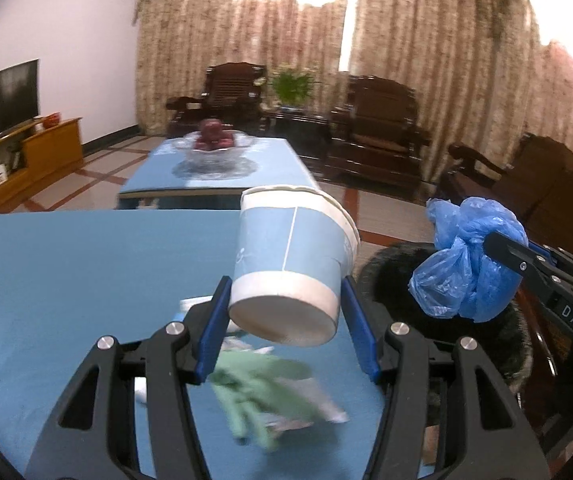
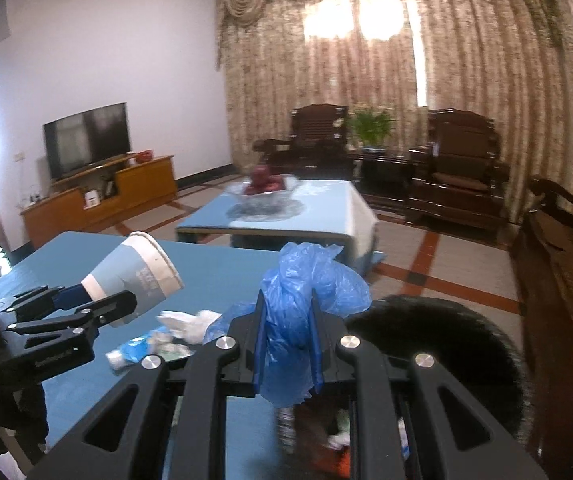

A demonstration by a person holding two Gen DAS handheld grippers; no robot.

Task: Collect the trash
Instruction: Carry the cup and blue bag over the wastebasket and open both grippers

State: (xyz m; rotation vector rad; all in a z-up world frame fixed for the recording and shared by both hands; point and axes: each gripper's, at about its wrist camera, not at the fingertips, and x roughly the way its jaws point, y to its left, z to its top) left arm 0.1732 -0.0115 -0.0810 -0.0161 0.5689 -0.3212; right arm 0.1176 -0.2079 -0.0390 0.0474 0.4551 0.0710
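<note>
My left gripper [image 1: 286,304] is shut on a blue and white paper cup [image 1: 294,256], tilted, held above the blue table [image 1: 86,264]. It also shows in the right wrist view [image 2: 136,272]. My right gripper [image 2: 286,312] is shut on a crumpled blue plastic bag [image 2: 306,284], held over the black-lined trash bin [image 2: 446,328]. The bag shows at right in the left wrist view [image 1: 466,256]. Green and white scraps [image 1: 258,396] lie on the table below the cup; white tissue [image 2: 190,322] and a blue wrapper [image 2: 138,348] lie there too.
The bin [image 1: 398,276] stands at the table's right edge with trash inside [image 2: 338,436]. A second blue table with a glass fruit bowl [image 1: 214,148] stands beyond. Dark wooden chairs [image 1: 378,128], a TV [image 2: 86,140] and cabinet line the room.
</note>
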